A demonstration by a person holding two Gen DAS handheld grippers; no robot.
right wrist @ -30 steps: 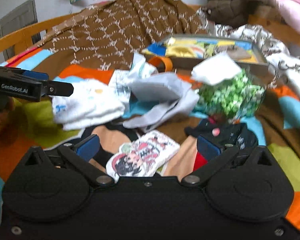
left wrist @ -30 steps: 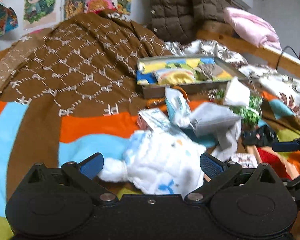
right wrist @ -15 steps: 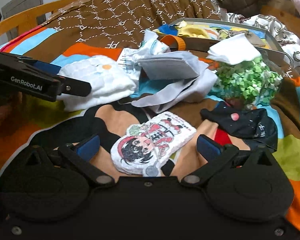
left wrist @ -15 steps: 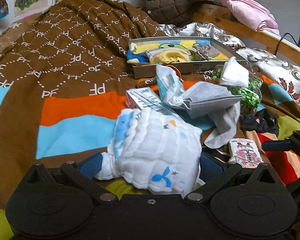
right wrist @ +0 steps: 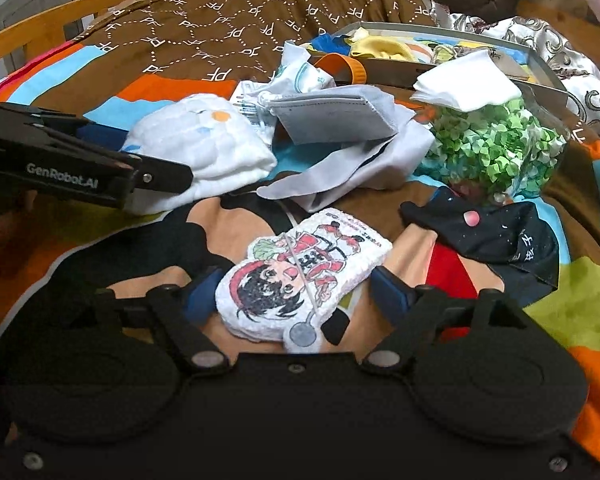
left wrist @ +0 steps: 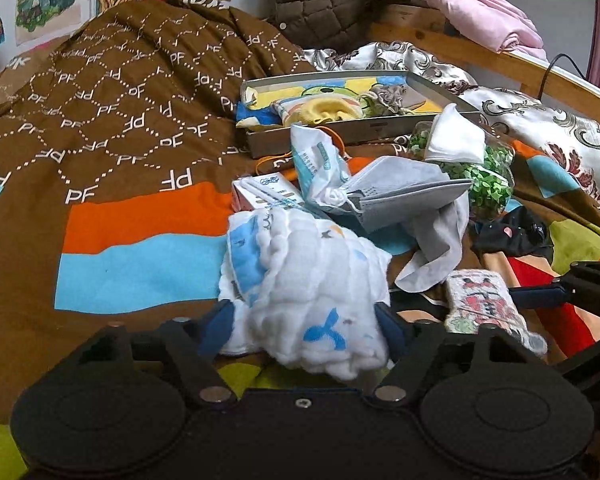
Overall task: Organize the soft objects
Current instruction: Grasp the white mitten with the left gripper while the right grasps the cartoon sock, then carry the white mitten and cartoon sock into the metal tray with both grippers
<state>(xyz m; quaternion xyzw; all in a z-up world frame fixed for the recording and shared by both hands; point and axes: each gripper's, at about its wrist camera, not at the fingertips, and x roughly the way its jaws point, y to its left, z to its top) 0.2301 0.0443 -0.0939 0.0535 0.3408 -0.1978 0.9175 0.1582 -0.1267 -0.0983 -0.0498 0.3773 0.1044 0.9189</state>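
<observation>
My left gripper [left wrist: 304, 326] has closed on a white quilted cloth with blue whale prints [left wrist: 308, 280]; both blue pads press its sides. The same cloth shows in the right wrist view [right wrist: 196, 148] with the left gripper's finger [right wrist: 156, 178] against it. My right gripper [right wrist: 298, 300] is open around a small white towel with a cartoon print [right wrist: 296, 276], which lies flat on the bed; the pads stand apart from its edges. That towel also shows in the left wrist view [left wrist: 484, 300].
A grey tray [left wrist: 380, 130] holding yellow and blue cloths sits at the back. In front lie a grey mask and cloth [right wrist: 340, 120], a packet of green hearts [right wrist: 496, 148], a white folded cloth [right wrist: 464, 86], a black cloth [right wrist: 496, 236], and a brown quilt [left wrist: 120, 120].
My left gripper has closed in on the white quilted cloth, which bunched up between the pads. My right gripper has moved forward over the cartoon towel and narrowed a little.
</observation>
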